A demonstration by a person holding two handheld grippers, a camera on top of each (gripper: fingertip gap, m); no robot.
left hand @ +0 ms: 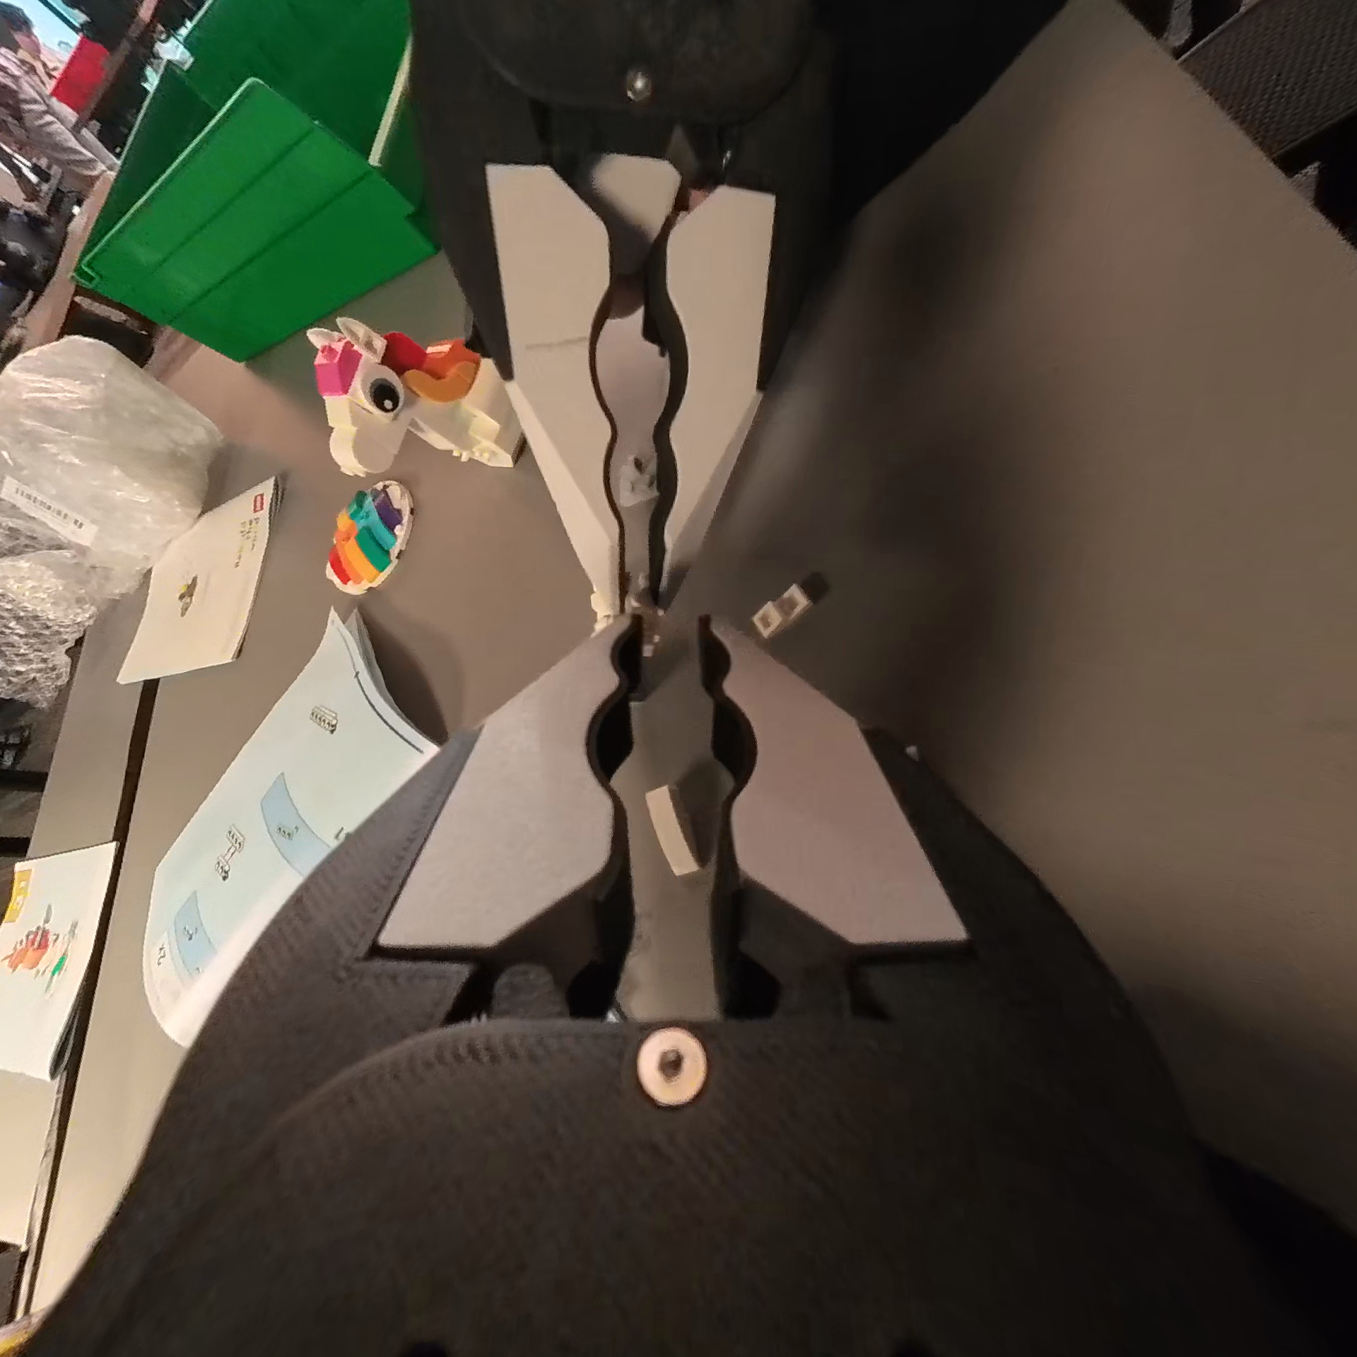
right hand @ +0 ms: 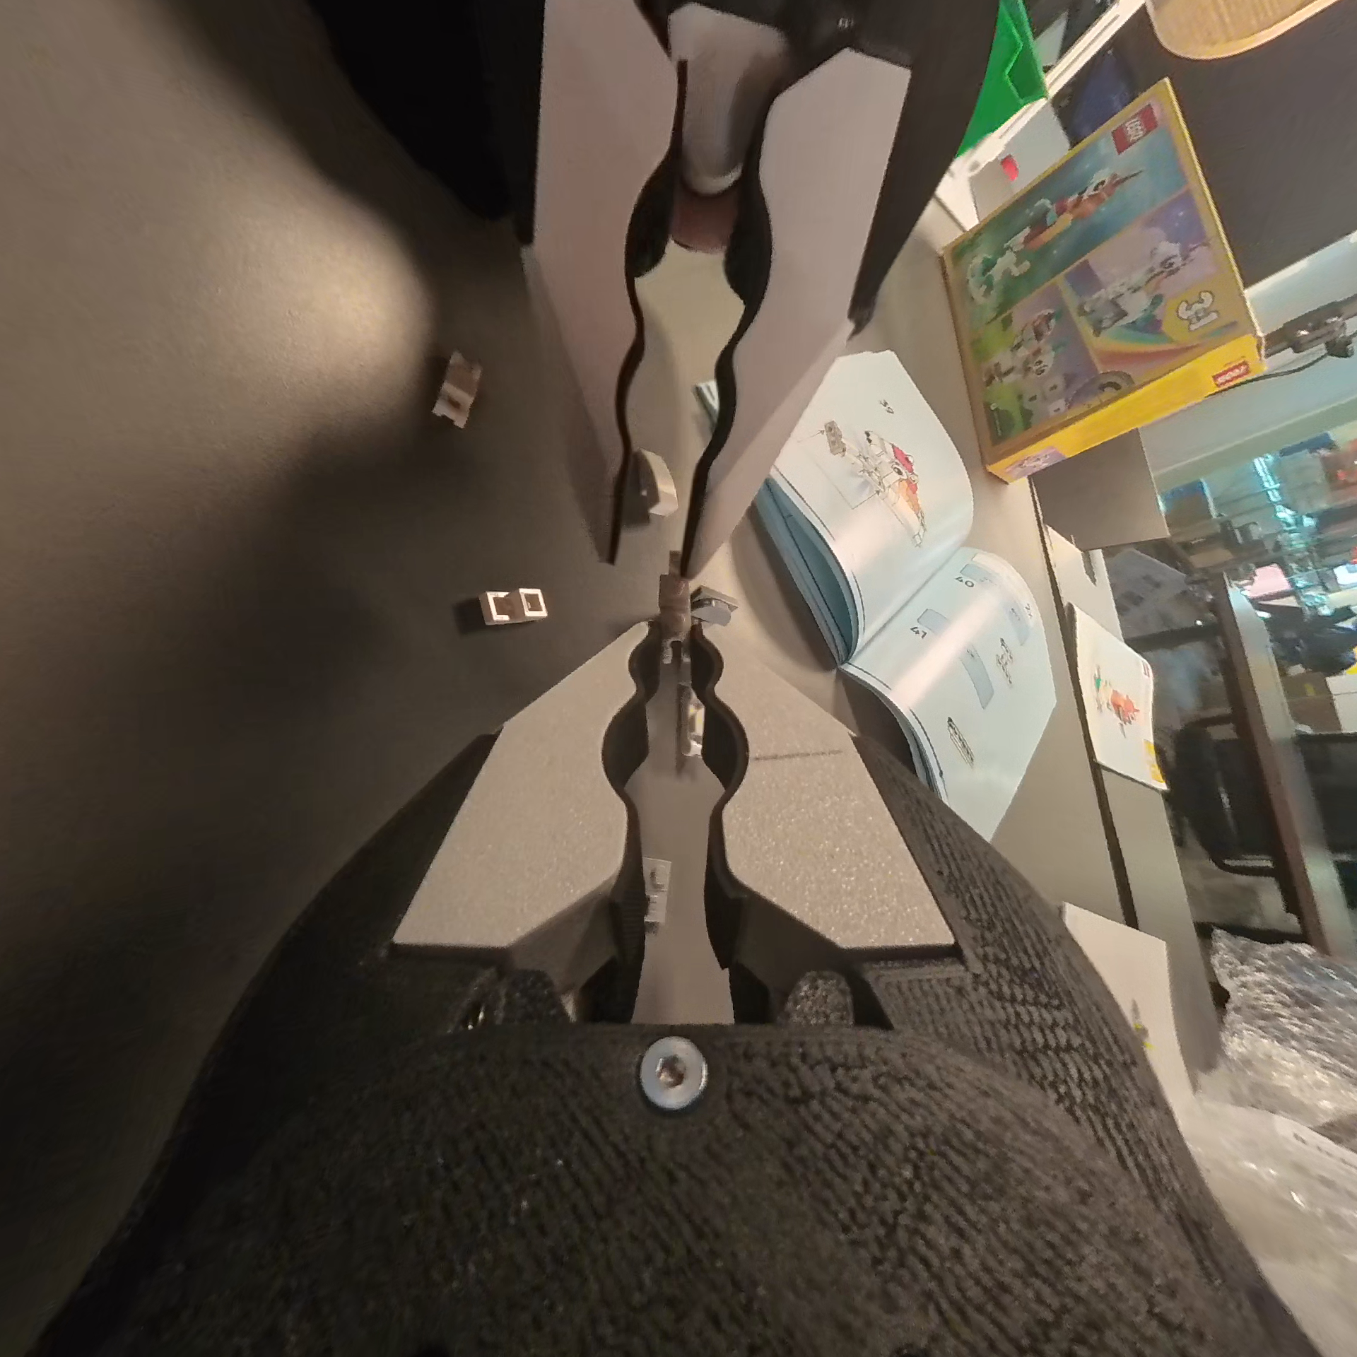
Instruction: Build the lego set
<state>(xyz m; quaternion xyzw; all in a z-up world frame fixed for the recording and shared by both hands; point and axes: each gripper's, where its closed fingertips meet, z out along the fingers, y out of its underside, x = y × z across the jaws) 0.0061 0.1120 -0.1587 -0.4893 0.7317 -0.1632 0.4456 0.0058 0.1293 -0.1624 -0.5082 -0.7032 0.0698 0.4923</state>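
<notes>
My right gripper (right hand: 672,635) is shut on a small grey-white lego piece (right hand: 674,606) and holds it above the grey table (right hand: 220,514). In the left wrist view the right gripper (left hand: 642,587) comes in from the top, tip to tip with my left gripper (left hand: 667,628). The left gripper's fingers stand a little apart. The held piece (left hand: 650,640) sits just inside their tips, against one finger. In the right wrist view the left gripper (right hand: 650,565) shows the same narrow gap. A lego unicorn (left hand: 411,404) and a rainbow on a white disc (left hand: 371,540) stand to the left.
Loose white bricks lie on the table: a two-stud brick (right hand: 514,606), another (right hand: 457,389), a slope (right hand: 653,485) and a curved piece (left hand: 672,830). An open instruction booklet (right hand: 903,587), the lego box (right hand: 1087,294), green bins (left hand: 242,220) and bubble wrap (left hand: 81,470) line the edges. My two grippers' fingertips are within a few centimetres of each other.
</notes>
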